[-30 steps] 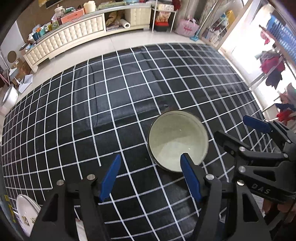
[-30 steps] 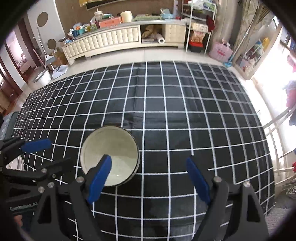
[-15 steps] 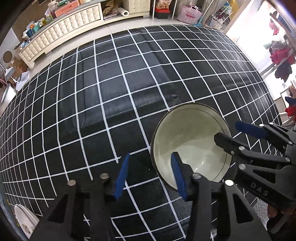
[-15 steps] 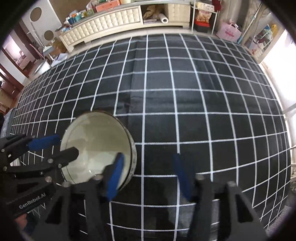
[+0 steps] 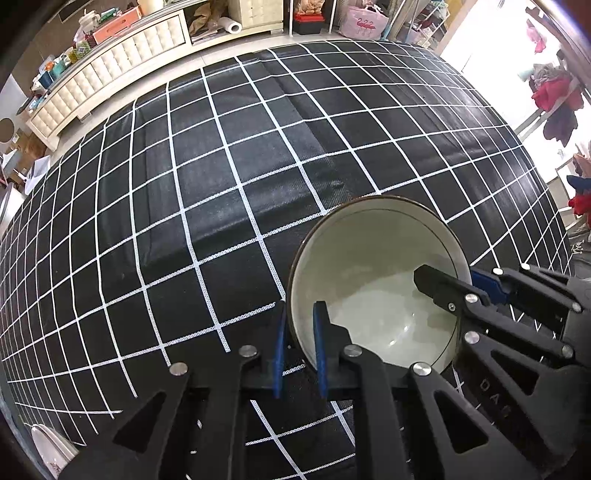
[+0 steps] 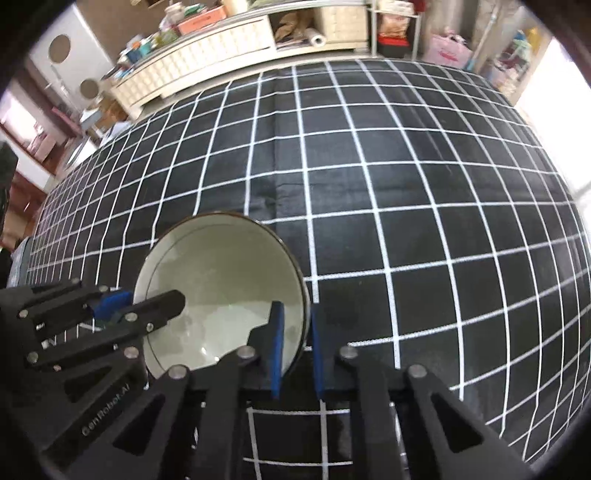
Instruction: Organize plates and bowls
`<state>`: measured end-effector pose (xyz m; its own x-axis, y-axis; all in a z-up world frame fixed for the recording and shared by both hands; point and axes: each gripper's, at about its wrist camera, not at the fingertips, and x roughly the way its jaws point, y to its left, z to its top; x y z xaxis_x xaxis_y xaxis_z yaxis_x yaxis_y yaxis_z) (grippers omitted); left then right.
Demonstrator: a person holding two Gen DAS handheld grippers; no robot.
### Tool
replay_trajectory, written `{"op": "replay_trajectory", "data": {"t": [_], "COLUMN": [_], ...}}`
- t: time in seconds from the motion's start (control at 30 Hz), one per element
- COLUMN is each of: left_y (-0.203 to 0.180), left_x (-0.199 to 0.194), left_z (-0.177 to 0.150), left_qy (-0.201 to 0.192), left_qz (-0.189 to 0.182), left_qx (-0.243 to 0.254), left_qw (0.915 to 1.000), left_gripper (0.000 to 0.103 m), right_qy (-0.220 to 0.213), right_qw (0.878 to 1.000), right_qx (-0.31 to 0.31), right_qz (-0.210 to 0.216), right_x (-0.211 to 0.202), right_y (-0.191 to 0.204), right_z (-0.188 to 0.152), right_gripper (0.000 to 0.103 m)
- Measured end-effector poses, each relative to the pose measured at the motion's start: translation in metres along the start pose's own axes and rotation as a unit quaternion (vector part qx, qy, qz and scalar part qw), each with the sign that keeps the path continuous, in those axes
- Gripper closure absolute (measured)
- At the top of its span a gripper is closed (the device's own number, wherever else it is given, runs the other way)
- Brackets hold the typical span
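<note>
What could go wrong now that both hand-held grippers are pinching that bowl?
1. Each hand-held gripper, left and right, grips only the thin rim of the bowl, on opposite sides; smooth glaze might slip.
2. Uneven lifting could tilt the bowl or strain it.
3. A drop onto the checked tablecloth could chip it.

Bowl point(image 5: 373, 273) on the tabletop point(image 5: 221, 177); left tool point(image 5: 299, 350) on its left rim, right tool point(image 6: 295, 350) on its right; plate point(image 5: 51, 450) far left.

bowl point(image 5: 373, 266) near wall at 6 o'clock hidden behind left gripper point(image 5: 300, 343) | plate point(image 5: 51, 448) at 7 o'clock cut off by edge, possibly patterned | shelf clutter point(image 6: 177, 22) at 11 o'clock blurred
</note>
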<state>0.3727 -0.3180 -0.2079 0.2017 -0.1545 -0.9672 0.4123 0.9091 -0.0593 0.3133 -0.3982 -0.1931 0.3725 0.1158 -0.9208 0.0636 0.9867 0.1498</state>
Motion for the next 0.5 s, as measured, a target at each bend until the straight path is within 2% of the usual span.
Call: {"op": "replay_trajectory", "data": {"t": [0.13,0.27,0.5], "left_y": [-0.001,0.006,0.008], "left_x": [-0.002,-0.014,-0.049], "left_z": [-0.002,-0.012,-0.027], "left_qy": [0.001,-0.003,-0.023], "left_qz": [0.0,-0.002,0.008], "left_qx": [0.0,-0.008,-0.005], "left_qw": [1.0,1.0,0.9997], "left_gripper": [0.093,0.096,0.096], "right_qy": [-0.009,-0.021,-0.041], "right_qw": [0.999,0.998,0.998], "right_qx": [0.015,0.05,0.049], "right_qz": [-0.032,-0.013,-0.012], "right_x": [-0.008,-0.017,-0.045], "right_y": [0.004,0.004,0.029], "right_z": [-0.009,-0.014,-0.021], "right_gripper": [0.092,0.093,0.094]}}
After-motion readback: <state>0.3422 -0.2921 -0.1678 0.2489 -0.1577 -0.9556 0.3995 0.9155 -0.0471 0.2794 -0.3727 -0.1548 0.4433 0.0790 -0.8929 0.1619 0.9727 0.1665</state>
